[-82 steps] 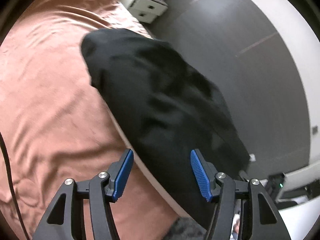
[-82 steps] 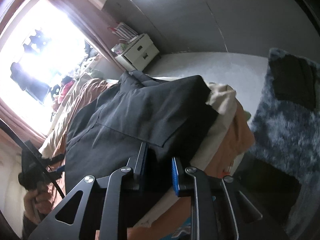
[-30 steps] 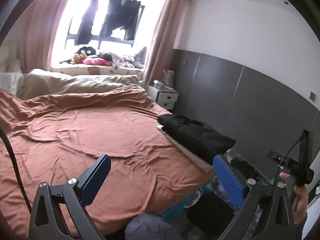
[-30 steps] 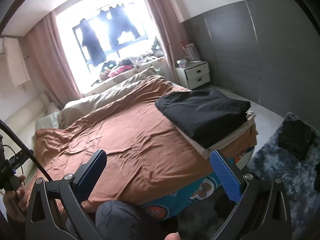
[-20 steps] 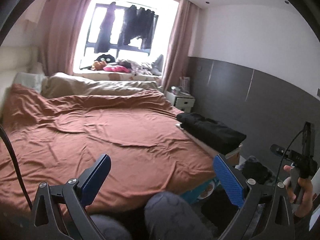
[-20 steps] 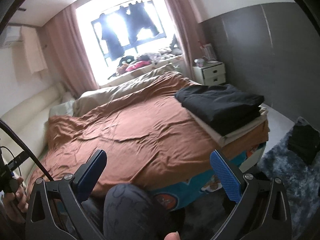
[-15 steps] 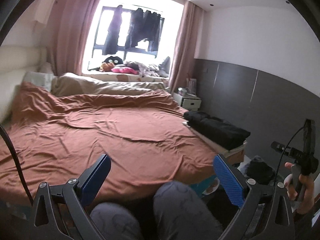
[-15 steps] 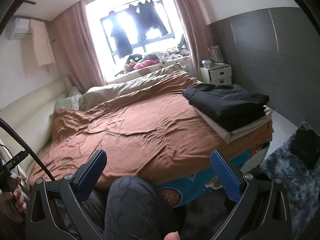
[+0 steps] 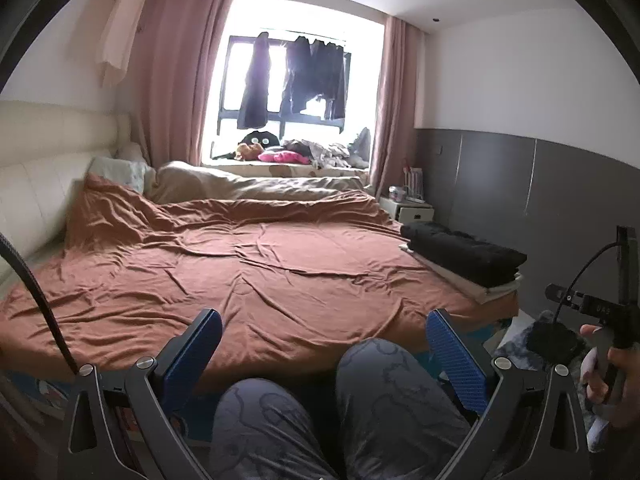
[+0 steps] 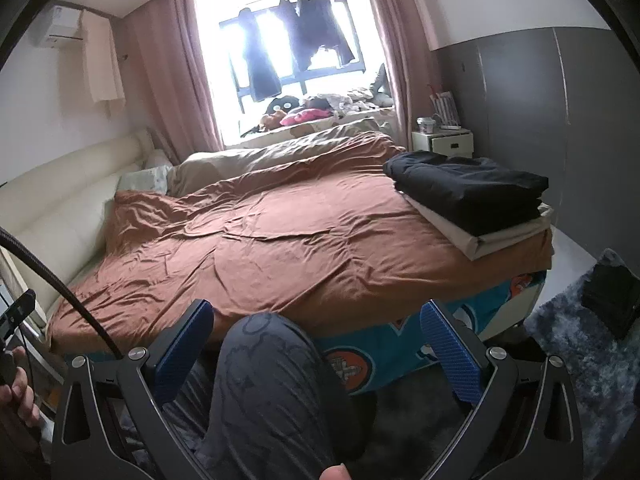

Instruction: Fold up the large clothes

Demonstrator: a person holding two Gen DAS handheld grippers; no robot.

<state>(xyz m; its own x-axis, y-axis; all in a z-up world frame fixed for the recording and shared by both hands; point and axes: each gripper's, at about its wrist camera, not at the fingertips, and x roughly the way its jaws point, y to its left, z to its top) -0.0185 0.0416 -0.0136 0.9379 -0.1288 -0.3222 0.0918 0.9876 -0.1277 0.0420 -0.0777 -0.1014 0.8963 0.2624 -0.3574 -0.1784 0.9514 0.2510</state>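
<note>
A folded black garment (image 9: 464, 252) lies on top of a folded beige one (image 9: 472, 286) at the right edge of the bed; the stack also shows in the right wrist view, black garment (image 10: 468, 188) on the beige one (image 10: 500, 236). My left gripper (image 9: 322, 344) is wide open and empty, held low in front of the bed above the person's knees. My right gripper (image 10: 316, 338) is wide open and empty, also low and well back from the stack.
The bed has a rumpled rust-brown cover (image 9: 248, 272). The person's knees (image 9: 384, 368) fill the foreground. A white nightstand (image 10: 444, 142) stands by the grey wall. A shaggy grey rug (image 10: 576, 340) with a dark item (image 10: 610, 300) lies right of the bed. Clothes hang at the window (image 9: 292, 80).
Both grippers let go of the black garment, opened wide and pulled far back and down from the bed. The folded stack stays at the bed's right edge.
</note>
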